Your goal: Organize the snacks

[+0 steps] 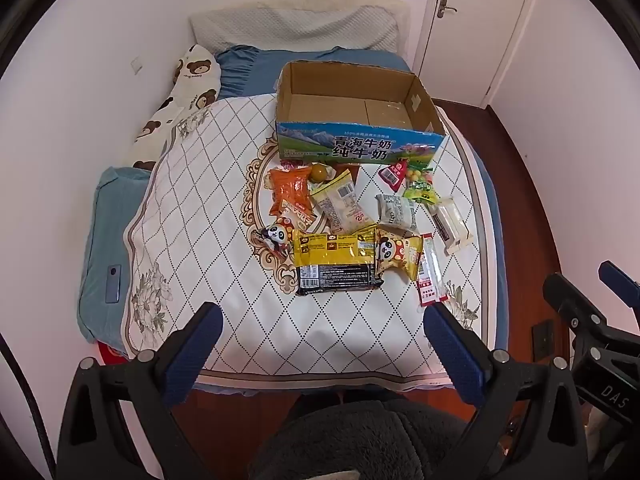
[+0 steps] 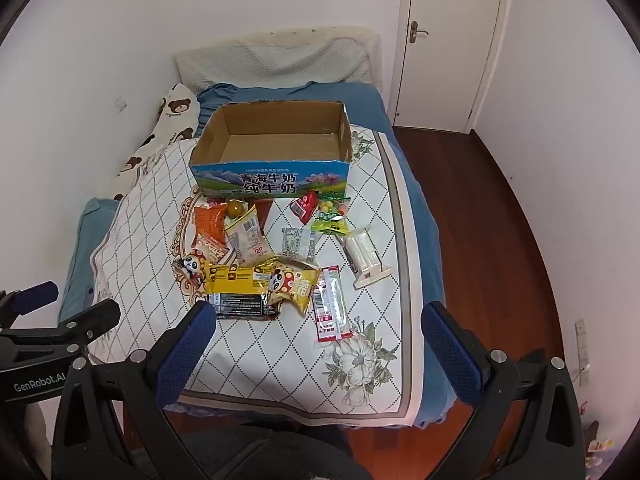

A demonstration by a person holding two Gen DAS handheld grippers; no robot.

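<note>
An open, empty cardboard milk box [image 1: 356, 120] [image 2: 272, 152] stands on the bed. Several snack packets lie in front of it: an orange bag [image 1: 289, 190] [image 2: 210, 220], a yellow and black pack [image 1: 336, 260] [image 2: 240, 290], a panda bag [image 1: 398, 254] [image 2: 294, 284], a red and clear stick pack [image 1: 430, 272] [image 2: 330, 304], a white bar [image 1: 450, 222] [image 2: 364, 254]. My left gripper [image 1: 324, 316] is open and empty, above the bed's near edge. My right gripper [image 2: 320, 314] is open and empty, close before the packs.
The white quilted mat [image 1: 208, 200] [image 2: 136, 216] covers the blue bed. A bear-print pillow [image 1: 188, 96] lies at the left by the wall. A phone [image 1: 113, 283] lies on the blue sheet at left. Wood floor [image 2: 480, 220] and a door [image 2: 448, 40] are at right.
</note>
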